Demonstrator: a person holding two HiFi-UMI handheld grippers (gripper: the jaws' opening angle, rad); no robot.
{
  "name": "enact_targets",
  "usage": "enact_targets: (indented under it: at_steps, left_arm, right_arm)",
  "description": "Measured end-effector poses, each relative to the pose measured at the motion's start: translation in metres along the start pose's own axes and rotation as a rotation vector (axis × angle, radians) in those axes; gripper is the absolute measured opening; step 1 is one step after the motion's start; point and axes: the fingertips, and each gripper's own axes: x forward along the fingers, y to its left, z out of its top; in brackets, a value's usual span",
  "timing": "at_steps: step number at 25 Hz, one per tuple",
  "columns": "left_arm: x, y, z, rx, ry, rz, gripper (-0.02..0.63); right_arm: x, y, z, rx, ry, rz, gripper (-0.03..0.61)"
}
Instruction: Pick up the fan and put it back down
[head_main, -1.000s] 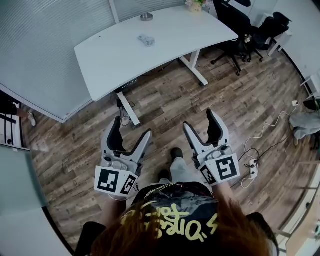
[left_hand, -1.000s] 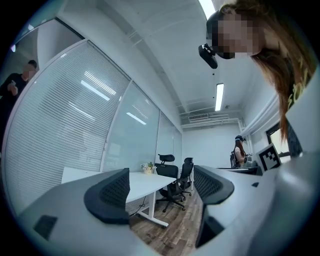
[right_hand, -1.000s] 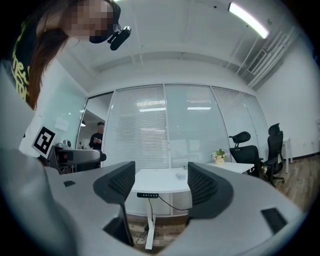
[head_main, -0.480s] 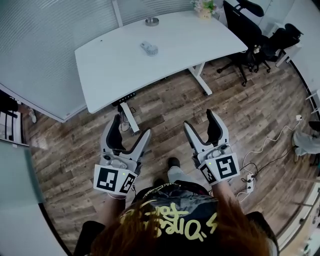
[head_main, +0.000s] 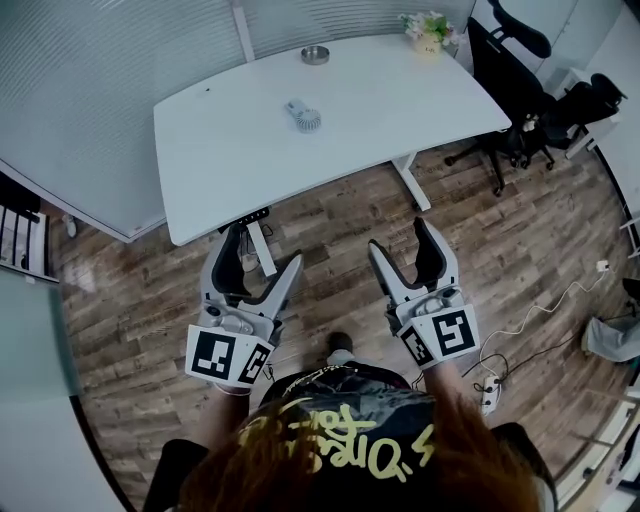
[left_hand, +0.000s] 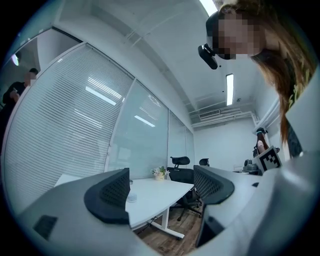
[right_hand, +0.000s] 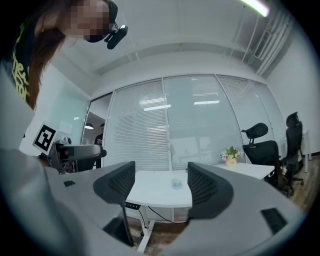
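On the white desk (head_main: 380, 90) lies the small fan (head_main: 303, 115) (near its middle), well apart from the left gripper (head_main: 263, 252) and right gripper (head_main: 401, 238), both over wood floor (head_main: 330, 215), jaws spread and empty.

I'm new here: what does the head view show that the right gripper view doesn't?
Only the head view: the power strip on the floor and a round dish on the table. Only the right gripper view: a ceiling light and a person behind the glass wall. Both: the fan lying on that white table, the flowers, and the right gripper, open and empty.
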Motion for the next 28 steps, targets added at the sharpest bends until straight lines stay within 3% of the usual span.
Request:
enact_targets:
  at_steps: [11,28]
  left_arm:
    - [0.015,-0.003,-0.010,0.014,0.019,0.084,0.396]
    - [0.001,0.007,-0.010,0.024,0.034,0.116,0.394]
  right_arm:
    - [0.018,-0.023,-0.012,0.025,0.019,0.089,0.310]
    - [0.028,0.000,-0.020,0.050,0.030,0.136,0.310]
